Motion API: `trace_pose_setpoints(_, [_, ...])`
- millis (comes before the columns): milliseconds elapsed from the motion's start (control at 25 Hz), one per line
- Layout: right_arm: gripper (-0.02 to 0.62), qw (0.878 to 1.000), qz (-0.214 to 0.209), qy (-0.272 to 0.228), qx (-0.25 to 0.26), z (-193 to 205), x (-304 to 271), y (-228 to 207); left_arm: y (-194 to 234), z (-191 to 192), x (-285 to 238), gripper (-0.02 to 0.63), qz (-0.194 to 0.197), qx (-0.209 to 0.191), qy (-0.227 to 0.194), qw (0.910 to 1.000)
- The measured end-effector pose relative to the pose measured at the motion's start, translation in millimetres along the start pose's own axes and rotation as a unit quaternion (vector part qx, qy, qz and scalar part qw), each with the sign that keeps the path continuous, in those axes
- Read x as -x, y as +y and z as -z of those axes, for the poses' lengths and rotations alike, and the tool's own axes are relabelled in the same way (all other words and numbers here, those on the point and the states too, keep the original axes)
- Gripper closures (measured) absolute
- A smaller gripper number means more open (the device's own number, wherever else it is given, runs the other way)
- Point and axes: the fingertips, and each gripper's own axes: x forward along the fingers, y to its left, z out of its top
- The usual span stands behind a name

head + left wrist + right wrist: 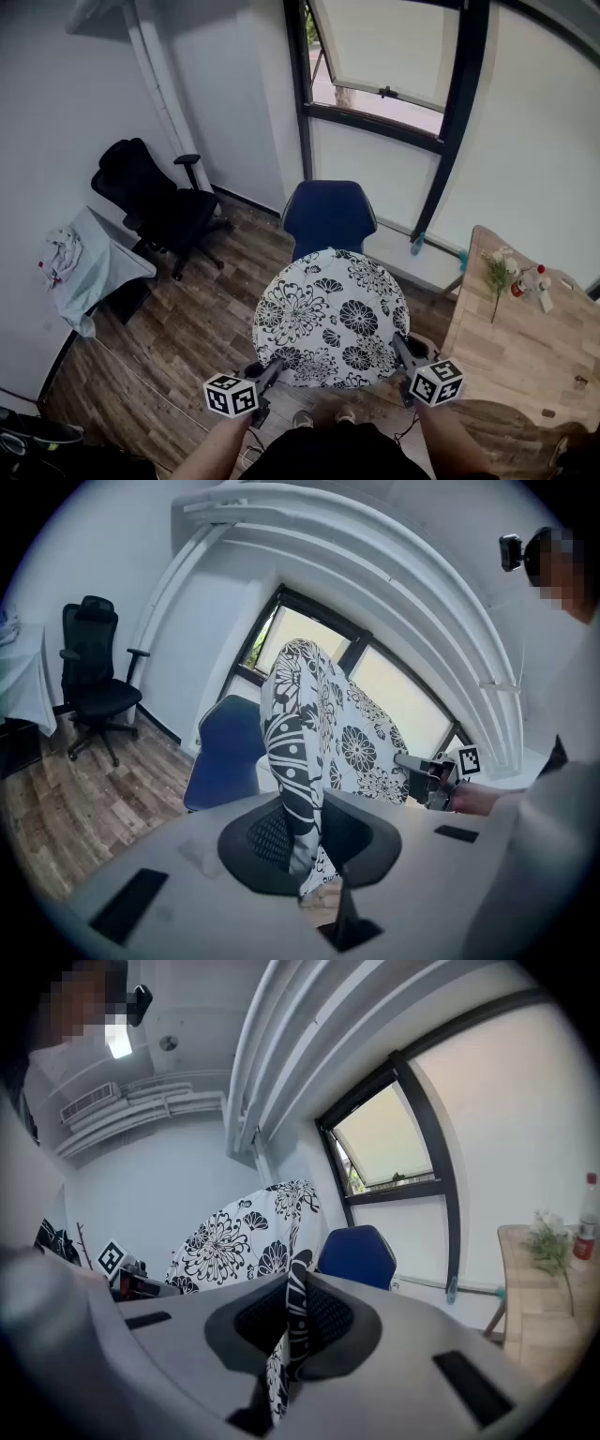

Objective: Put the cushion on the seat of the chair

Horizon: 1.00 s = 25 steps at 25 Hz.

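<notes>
A round white cushion with black flowers hangs in the air in front of me, held flat between both grippers. My left gripper is shut on its near left edge, and my right gripper is shut on its near right edge. In the left gripper view the cushion rises from between the pads; in the right gripper view its edge is pinched the same way. The blue chair stands just beyond the cushion, its back showing, its seat hidden under the cushion. The same blue chair shows past the cushion in both gripper views.
A black office chair stands at the left wall beside a small table with a pale cloth. A wooden table with a bottle and flowers is on the right. A tall window is behind the blue chair. Wood floor lies between.
</notes>
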Motion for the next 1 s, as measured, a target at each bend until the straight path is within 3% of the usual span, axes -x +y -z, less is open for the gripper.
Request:
trace_pose_setpoints(320, [0.56, 1.0, -0.01, 0.008, 0.005, 2.8, -5.1, -5.3, -1.1, 4.2, -6.1, 0.572, -0.008, 0.006, 0.005, 0.9999])
trace_pose_setpoints(560, [0.56, 0.999, -0.04, 0.001, -0.007, -0.4, -5.2, -8.2, -9.2, 8.6, -8.6, 0.572, -0.02, 0.012, 0.004, 0.9997])
trace_pose_setpoints(1000, [0.56, 0.997, -0.078, 0.006, 0.014, 9.2, -5.9, -27.3, -24.4, 13.3, -21.5, 0.572, -0.059, 0.012, 0.0, 0.9982])
